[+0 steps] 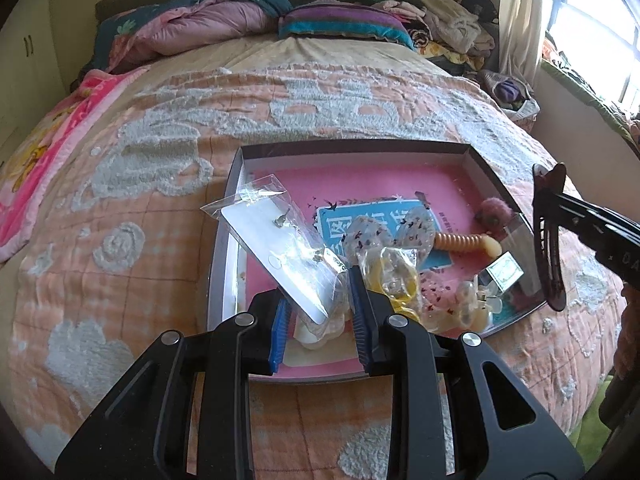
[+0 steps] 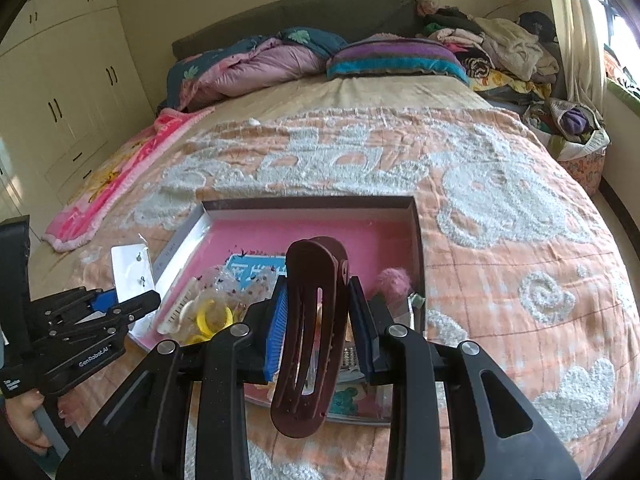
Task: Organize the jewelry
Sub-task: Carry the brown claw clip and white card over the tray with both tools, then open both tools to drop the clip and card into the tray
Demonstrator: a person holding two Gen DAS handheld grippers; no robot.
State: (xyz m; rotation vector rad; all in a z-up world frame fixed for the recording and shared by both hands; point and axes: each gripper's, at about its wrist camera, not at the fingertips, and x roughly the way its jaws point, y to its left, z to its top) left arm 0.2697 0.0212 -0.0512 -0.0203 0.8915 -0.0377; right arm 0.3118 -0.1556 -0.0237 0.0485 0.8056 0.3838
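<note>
Maroon hair clip (image 2: pixel 310 336) (one), one earring card (image 1: pixel 280 256), both gripped.

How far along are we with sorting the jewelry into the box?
Done: several pieces already lie in the box, among them a pink pompom and yellow rings. In hand: the left gripper holds an earring card, the right gripper a hair clip. Left: setting both down in the box.

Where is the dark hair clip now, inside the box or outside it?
Outside. The right claw holds the hair clip above the box; it touches nothing inside.
</note>
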